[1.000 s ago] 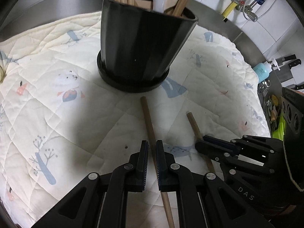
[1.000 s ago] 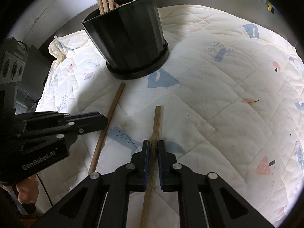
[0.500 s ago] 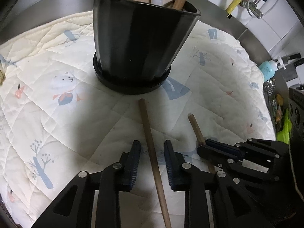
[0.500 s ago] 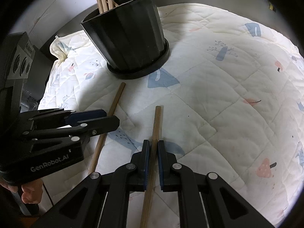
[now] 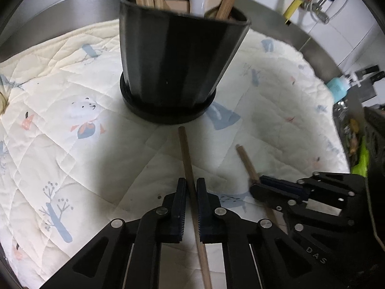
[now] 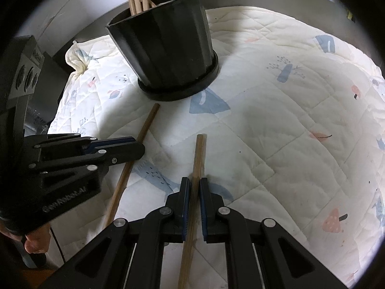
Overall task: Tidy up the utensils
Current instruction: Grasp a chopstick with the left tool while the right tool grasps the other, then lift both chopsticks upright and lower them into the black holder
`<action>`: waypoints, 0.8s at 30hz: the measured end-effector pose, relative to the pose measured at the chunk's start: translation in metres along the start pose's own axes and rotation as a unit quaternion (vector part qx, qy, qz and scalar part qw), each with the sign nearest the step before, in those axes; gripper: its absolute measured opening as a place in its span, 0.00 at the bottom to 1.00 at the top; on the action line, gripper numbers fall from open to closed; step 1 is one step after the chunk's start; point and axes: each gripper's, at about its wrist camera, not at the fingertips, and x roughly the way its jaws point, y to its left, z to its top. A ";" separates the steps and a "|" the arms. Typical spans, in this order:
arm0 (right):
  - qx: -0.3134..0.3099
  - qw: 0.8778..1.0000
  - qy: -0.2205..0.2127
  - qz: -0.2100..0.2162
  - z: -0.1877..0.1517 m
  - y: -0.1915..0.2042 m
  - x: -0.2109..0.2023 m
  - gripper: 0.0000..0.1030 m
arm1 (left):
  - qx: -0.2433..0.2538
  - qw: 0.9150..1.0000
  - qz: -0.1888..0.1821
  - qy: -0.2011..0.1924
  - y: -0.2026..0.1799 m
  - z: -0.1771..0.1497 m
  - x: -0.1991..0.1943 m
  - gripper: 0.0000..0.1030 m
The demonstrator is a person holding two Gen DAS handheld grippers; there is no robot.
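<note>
Fingers of left gripper (image 5: 191, 184) and right gripper (image 6: 195, 183) each clamp a chopstick, lower ends cut off.

A cream quilted cloth (image 5: 72, 144) printed with small blue trees, mushrooms and animals covers the counter (image 5: 320, 55), whose brushed steel rim shows along the far edge. Behind it stands a wall of white tiles (image 5: 356, 36), crossed by a yellow hose (image 5: 298, 0) with metal valve fittings. At the counter's right end stands a light blue pump bottle (image 5: 339, 89), with dark knife handles (image 5: 370, 71) against the tiles.
</note>
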 end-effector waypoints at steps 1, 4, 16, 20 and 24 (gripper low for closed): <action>0.001 1.000 -0.005 0.004 -0.001 0.000 -0.001 0.10 | 0.002 1.000 -0.002 -0.008 0.000 0.000 -0.005 0.07; 0.005 1.000 -0.016 0.016 -0.002 -0.001 -0.007 0.10 | 0.004 1.000 -0.009 -0.028 0.001 0.001 -0.021 0.06; -0.003 0.999 -0.048 0.023 0.006 0.002 -0.023 0.09 | -0.004 0.996 -0.030 -0.079 0.008 0.003 -0.072 0.06; -0.005 0.997 -0.076 0.031 0.009 0.003 -0.043 0.09 | 0.000 0.994 -0.040 -0.105 0.007 0.003 -0.094 0.06; -0.021 0.992 -0.122 0.034 0.012 0.005 -0.074 0.09 | -0.004 0.988 -0.046 -0.147 0.007 0.008 -0.124 0.06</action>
